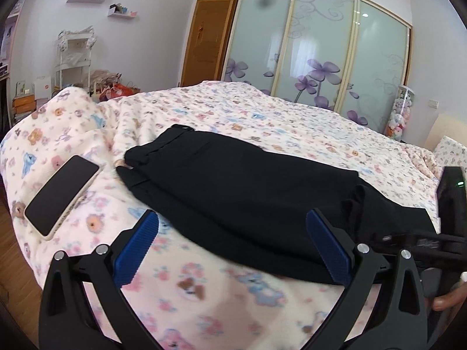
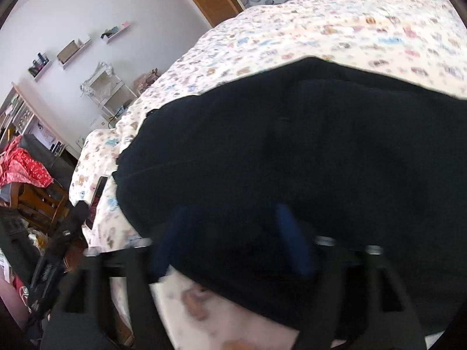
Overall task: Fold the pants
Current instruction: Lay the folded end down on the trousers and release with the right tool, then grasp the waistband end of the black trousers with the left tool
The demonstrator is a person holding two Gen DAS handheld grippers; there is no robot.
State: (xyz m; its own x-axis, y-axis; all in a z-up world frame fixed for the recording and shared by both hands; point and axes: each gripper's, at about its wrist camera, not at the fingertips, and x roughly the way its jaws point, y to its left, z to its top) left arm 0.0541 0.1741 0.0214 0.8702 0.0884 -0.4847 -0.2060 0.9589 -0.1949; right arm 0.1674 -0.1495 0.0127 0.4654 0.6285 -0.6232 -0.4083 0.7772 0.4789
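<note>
- We see the black pants (image 1: 242, 180) folded on the floral bedspread (image 1: 204, 116), long axis running from waistband at far left to near right.
- Our left gripper (image 1: 233, 248) is spread, empty.
- Our right gripper (image 2: 230, 239) is spread over the fabric, gripping nothing.

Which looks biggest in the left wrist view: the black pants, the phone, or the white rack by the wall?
1. black pants
2. phone
3. white rack; it stands farther away, so its true size is unsure.
</note>
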